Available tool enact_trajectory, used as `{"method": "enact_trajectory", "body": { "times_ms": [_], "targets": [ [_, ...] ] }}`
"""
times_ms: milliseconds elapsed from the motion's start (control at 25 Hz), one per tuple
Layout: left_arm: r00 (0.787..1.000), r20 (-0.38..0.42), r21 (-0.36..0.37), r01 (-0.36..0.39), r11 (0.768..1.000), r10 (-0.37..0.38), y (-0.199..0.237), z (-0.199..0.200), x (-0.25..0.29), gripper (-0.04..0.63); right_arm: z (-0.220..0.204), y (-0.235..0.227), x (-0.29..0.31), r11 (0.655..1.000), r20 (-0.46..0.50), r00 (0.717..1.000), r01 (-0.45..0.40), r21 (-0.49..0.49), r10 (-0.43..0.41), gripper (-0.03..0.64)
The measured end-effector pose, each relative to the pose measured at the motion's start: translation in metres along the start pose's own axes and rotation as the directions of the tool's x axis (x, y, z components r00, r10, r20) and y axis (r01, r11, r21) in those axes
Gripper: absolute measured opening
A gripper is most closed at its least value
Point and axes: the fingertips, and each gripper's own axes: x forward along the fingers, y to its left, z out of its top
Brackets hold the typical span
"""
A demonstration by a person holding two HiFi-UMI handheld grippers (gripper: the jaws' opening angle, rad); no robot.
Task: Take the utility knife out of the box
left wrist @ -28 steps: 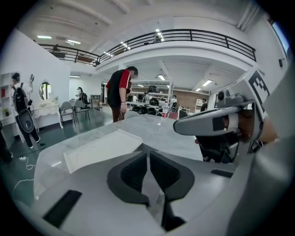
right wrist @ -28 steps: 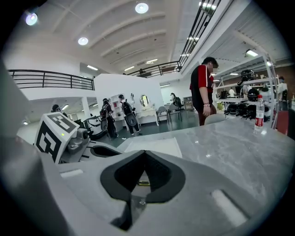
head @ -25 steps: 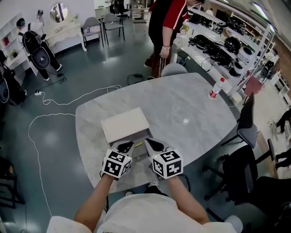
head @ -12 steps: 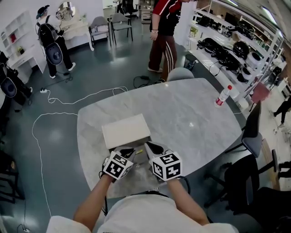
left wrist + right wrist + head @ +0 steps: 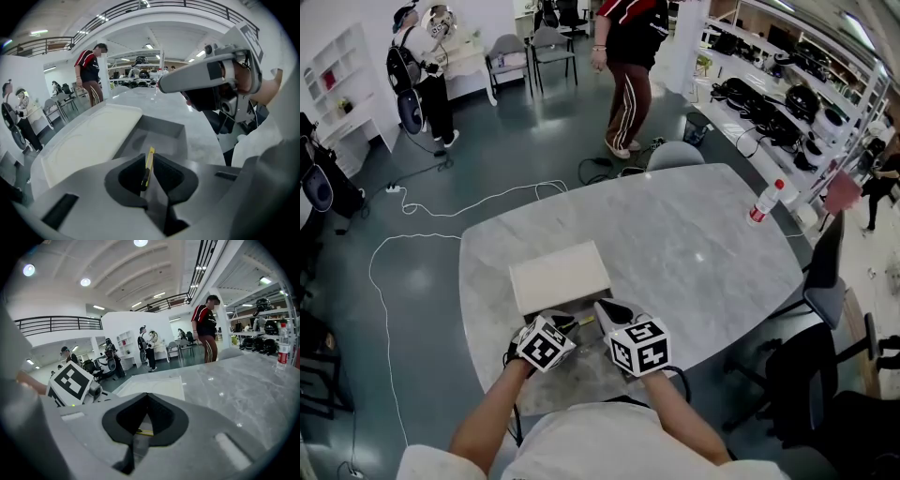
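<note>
The left gripper is shown with its fingers clenched on the yellow utility knife, which is held edge-up between them. The knife is seen just in front of the open grey tray of the box, whose cream lid lies to the left. The right gripper is held just beside the left one, its fingers closed together on nothing. Both are seen over the near edge of the marble worktop.

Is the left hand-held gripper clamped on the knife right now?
Yes, the left hand-held gripper has its jaws shut on the yellow knife.
</note>
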Motion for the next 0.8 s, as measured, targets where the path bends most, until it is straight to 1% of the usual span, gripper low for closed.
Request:
{"method": "enact_trajectory", "body": {
  "times_ms": [160,200,280,440,560,800],
  "targets": [
    [0.998,-0.059,0.043,0.039,0.998,-0.036,-0.001,-0.011,0.01,0.029,-0.002,-0.003,0.004,1.0,-0.006,1.0,-0.003,0.003,0.003,0.005],
    [0.996,-0.08,0.059,0.053,0.997,-0.048,-0.003,-0.014,0.012,0.037,-0.003,-0.003,0.005,1.0,-0.008,1.0,-0.003,0.004,0.003,0.005],
    [0.991,-0.115,0.084,0.075,0.994,-0.065,-0.004,-0.016,0.015,0.08,-0.004,-0.004,0.006,1.0,-0.013,1.0,-0.003,0.008,0.003,0.005],
    [0.986,-0.152,0.118,0.091,0.989,-0.072,0.0,-0.018,0.021,0.086,-0.002,-0.007,0.008,1.0,-0.016,1.0,-0.004,0.014,0.004,0.005],
    [0.978,-0.195,0.164,0.106,0.981,-0.073,0.003,-0.023,0.026,0.095,-0.002,-0.008,0.009,1.0,-0.018,1.0,-0.002,0.018,0.002,0.005],
    [0.963,-0.253,0.216,0.148,0.965,-0.091,0.003,-0.027,0.031,0.121,-0.004,-0.011,0.013,1.0,-0.023,1.0,-0.003,0.026,0.004,0.005]
  ]
}}
